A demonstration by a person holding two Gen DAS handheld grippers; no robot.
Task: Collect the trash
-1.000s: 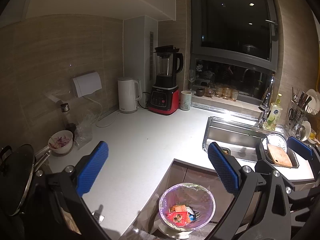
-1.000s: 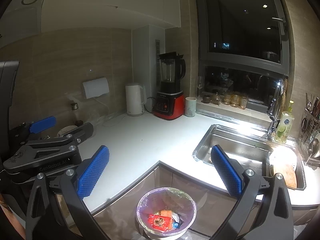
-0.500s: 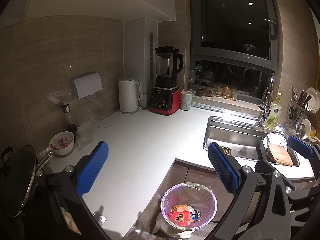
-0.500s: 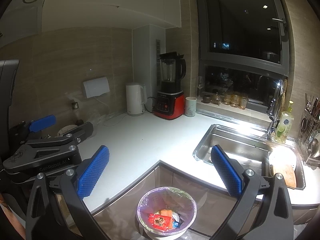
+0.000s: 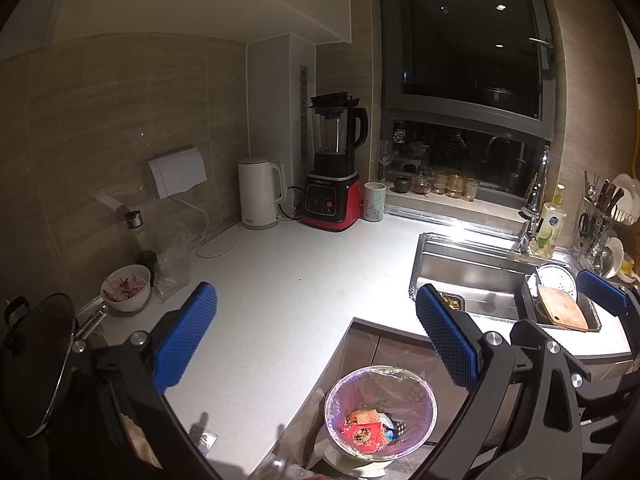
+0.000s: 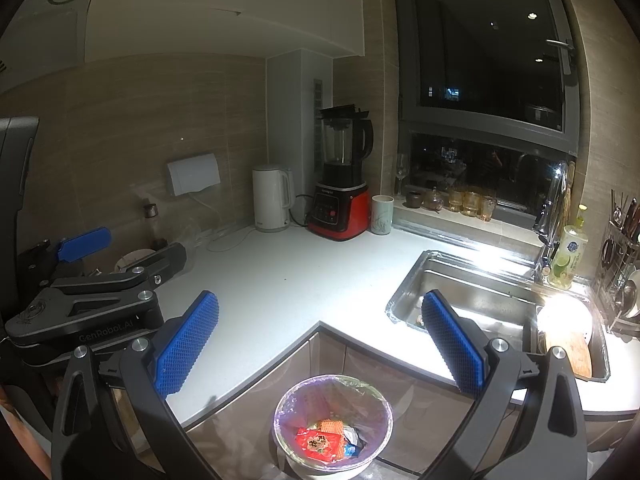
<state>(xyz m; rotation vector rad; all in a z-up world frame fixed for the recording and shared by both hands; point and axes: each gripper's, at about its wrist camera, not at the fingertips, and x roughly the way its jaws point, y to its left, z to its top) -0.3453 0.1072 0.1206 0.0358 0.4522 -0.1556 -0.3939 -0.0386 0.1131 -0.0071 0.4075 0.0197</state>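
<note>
- Dim kitchen lighting is washing over a white L-shaped worktop (image 5: 280, 312) that is wrapping around an inner corner, and I'm looking down on it from both wrist cameras.
- I'm holding the left gripper (image 5: 316, 340) above the worktop's front edge; its blue pads (image 5: 186, 344) are standing wide apart and gripping nothing.
- I'm keeping the right gripper (image 6: 320, 344) spread just as wide, nothing between its pads (image 6: 452, 346), hanging over the inner corner of the worktop.
- I'm seeing the trash bin (image 6: 334, 424) on the floor below that inner corner, lined with a pale purple bag; red and orange wrappers (image 6: 320, 442) are lying in its bottom.
- In the left wrist view the bin (image 5: 380, 414) is sitting between the two fingers, low in frame.
- A small crumpled foil-like scrap (image 5: 204, 436) is lying near the worktop's front edge, close to the left finger; I can't tell what it is.
- Along the back edge a white kettle (image 5: 260, 194), a red-based blender (image 5: 334, 172) and a pale cup (image 5: 374, 202) are standing side by side.
- At the left end a bowl (image 5: 126, 288) with purple shreds is sitting beside a pan lid (image 5: 34, 360).
- To the right the steel sink (image 6: 472, 304) is glaring under a light, with a wooden board (image 6: 570, 354) resting in it and a soap bottle (image 6: 566, 254) by the tap.
</note>
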